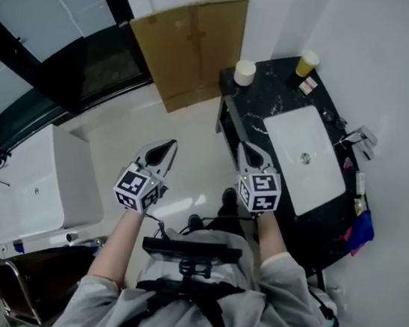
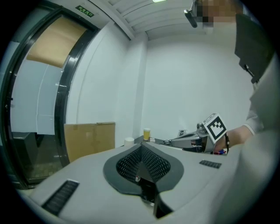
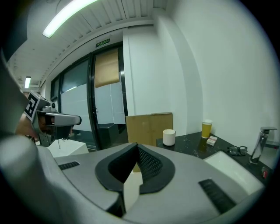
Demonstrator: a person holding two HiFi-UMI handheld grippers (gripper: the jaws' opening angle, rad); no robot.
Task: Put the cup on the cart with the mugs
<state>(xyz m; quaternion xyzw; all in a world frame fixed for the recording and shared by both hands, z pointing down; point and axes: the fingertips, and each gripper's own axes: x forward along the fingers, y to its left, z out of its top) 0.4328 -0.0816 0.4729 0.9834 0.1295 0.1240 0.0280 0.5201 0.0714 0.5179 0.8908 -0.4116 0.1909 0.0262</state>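
Head view looks down on me standing beside a black counter (image 1: 271, 93) with a white sink (image 1: 306, 162) set in it, both tools held level out in front of my waist. I judge this to be a carrying or approach posture: neither tool is reaching for anything, and the task's grab is not yet begun.

My right gripper (image 1: 243, 146) has its fingers (image 3: 148, 162) pressed together, with nothing between them and touching nothing. My left gripper (image 1: 172, 144) is the same: its fingers (image 2: 154, 162) meet at the tip and are empty.

Ahead of my right fingers and well apart from them, a white cup (image 1: 244, 72) stands upright at the corner of the counter. A yellow cup (image 1: 307, 62) stands farther along, beyond the white one and to the right, next to a small box I can't identify. Which of the two the task means I cannot tell; the white one is the closer to my right fingers. Past my left fingers a sheet of cardboard (image 1: 190, 47) leans against the wall.

No cart and no mugs show in any view, so I expect I must pick up a cup first and then turn to find them.
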